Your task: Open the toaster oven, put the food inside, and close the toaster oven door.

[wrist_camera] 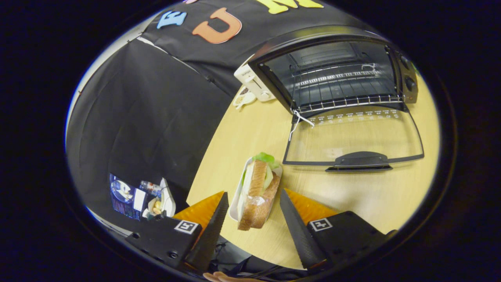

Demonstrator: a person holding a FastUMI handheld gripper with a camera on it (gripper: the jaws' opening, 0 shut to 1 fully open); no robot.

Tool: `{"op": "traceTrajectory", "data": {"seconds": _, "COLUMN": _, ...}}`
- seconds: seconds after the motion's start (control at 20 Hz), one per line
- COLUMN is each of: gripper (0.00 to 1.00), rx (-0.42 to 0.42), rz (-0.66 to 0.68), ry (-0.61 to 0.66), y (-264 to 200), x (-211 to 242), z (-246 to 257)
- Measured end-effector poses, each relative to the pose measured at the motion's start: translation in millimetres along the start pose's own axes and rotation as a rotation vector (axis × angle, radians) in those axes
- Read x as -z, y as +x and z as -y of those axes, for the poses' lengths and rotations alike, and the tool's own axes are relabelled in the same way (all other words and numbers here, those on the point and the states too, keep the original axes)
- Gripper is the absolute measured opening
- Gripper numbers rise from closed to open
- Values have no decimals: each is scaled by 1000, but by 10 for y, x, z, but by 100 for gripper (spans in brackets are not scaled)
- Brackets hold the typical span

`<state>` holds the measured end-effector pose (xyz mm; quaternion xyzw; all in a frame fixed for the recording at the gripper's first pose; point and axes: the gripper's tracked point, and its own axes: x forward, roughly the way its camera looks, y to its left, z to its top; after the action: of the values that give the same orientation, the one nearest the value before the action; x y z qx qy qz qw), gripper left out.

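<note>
Spread wide, my tongs [253, 211] grip nothing; the sandwich [256, 192] on its white tray [236, 199] lies between the fingers, touching neither. Beyond it on the pale wooden surface [250, 133], far and to the right, the toaster oven [332, 74] stands with its glass door [352, 137] folded down flat, wire rack [344, 102] showing inside. A white toaster [253, 83] sits just left of it.
</note>
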<state>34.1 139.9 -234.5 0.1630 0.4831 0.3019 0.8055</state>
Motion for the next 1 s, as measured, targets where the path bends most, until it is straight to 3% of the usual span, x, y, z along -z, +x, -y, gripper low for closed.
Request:
{"op": "traceTrajectory", "data": {"seconds": 0.1, "gripper": 83, "rx": -37, "rz": -21, "ry": 70, "y": 51, "x": -1, "z": -17}}
{"op": "traceTrajectory", "data": {"seconds": 0.35, "gripper": 50, "rx": -59, "rz": -76, "ry": 144, "y": 137, "x": 52, "z": 17}}
{"op": "traceTrajectory", "data": {"seconds": 0.45, "gripper": 42, "rx": -66, "rz": -73, "ry": 158, "y": 123, "x": 40, "z": 14}}
{"op": "traceTrajectory", "data": {"seconds": 0.8, "gripper": 38, "rx": -131, "rz": -57, "ry": 167, "y": 2, "x": 32, "z": -139}}
{"op": "traceTrajectory", "data": {"seconds": 1.0, "gripper": 37, "rx": -215, "rz": 38, "ry": 207, "y": -156, "x": -170, "z": -268}}
